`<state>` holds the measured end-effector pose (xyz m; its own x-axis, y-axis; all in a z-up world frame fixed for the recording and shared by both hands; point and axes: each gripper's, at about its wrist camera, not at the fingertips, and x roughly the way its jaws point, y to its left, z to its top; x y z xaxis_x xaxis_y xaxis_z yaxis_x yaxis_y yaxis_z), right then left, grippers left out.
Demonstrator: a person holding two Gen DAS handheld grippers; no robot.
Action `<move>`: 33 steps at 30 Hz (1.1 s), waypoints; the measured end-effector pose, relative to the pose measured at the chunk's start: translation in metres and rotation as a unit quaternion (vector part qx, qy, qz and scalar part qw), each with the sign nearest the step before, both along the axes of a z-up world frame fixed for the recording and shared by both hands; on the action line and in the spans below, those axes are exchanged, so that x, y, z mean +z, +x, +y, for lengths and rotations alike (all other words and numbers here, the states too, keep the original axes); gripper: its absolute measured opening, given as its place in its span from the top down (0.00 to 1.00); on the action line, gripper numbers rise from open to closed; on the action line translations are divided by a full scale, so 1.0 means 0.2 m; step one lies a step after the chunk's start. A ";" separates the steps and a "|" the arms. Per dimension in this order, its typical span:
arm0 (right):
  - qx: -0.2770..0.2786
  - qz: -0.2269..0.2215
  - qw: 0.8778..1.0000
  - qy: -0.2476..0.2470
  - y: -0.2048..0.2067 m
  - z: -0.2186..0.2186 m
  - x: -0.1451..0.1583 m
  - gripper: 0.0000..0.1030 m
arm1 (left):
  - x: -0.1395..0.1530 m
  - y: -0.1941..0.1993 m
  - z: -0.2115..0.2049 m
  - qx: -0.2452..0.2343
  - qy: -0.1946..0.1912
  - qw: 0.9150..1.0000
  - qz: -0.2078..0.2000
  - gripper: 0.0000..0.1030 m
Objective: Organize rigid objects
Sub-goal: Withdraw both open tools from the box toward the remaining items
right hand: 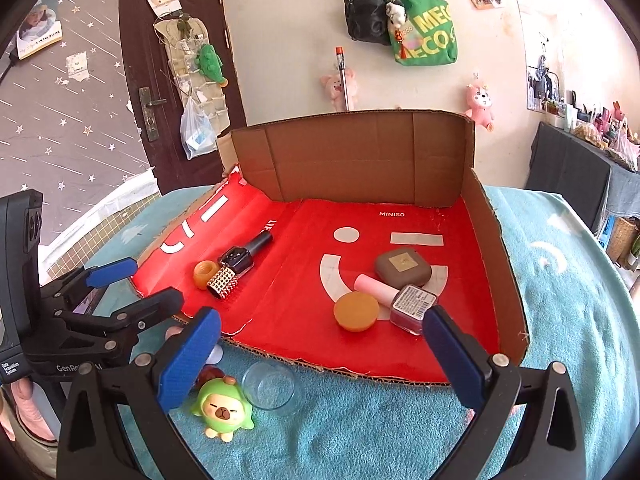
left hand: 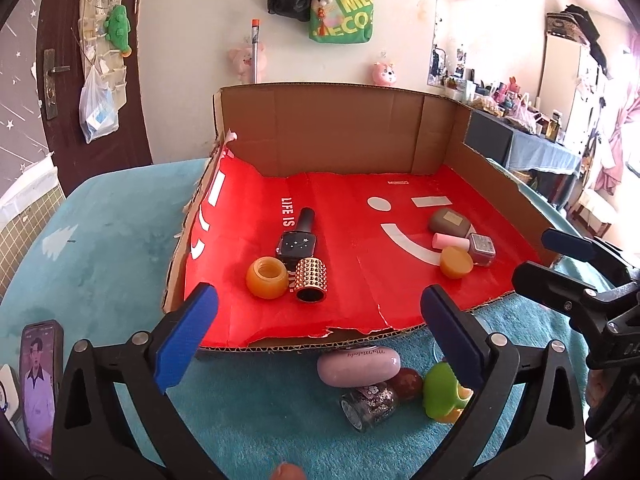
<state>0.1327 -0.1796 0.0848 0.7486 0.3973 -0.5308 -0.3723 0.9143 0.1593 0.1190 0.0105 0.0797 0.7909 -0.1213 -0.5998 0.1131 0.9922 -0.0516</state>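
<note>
Right wrist view: your right hand-held gripper (right hand: 320, 354) is wide open, holding nothing; the glass cup (right hand: 272, 386) is slippery, breakable; pinch its rim gently.

The brown corrugated cardboard tray (right hand: 496, 264) looked matt, with a smooth red paper lining. A fuzzy teal cloth (right hand: 360, 432) covered the surface. The clear glass cup (right hand: 272, 386) shone; the green plastic figurine (right hand: 222, 404) looked glossy.

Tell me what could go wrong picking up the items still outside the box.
1. The glitter polish bottle, lilac case and dark red ball lie bunched together; closing on one may knock the ball rolling.
2. The clear glass cup sits against the green figurine; it could slip or tip.
3. The box's torn front edge may snag carried items.
</note>
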 end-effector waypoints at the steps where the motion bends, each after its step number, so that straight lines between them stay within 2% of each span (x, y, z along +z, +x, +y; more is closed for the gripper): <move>1: -0.002 -0.001 1.000 0.000 -0.01 0.00 0.00 0.00 | 0.00 -0.01 0.00 0.000 0.001 1.000 -0.001 0.00; 6: -0.011 -0.010 1.000 -0.001 -0.05 -0.01 0.01 0.00 | 0.00 -0.05 0.01 0.004 -0.006 1.000 -0.001 0.00; 11: -0.011 -0.012 1.000 -0.003 -0.10 -0.01 0.00 0.00 | -0.02 -0.09 -0.01 0.008 0.004 1.000 0.002 0.00; 18: -0.007 -0.005 1.000 0.005 -0.16 -0.01 -0.04 0.00 | -0.03 -0.14 -0.04 0.004 0.017 1.000 -0.002 0.00; 33: -0.006 0.015 1.000 0.015 -0.20 -0.03 -0.11 0.00 | -0.04 -0.20 -0.02 -0.001 0.010 1.000 0.001 0.00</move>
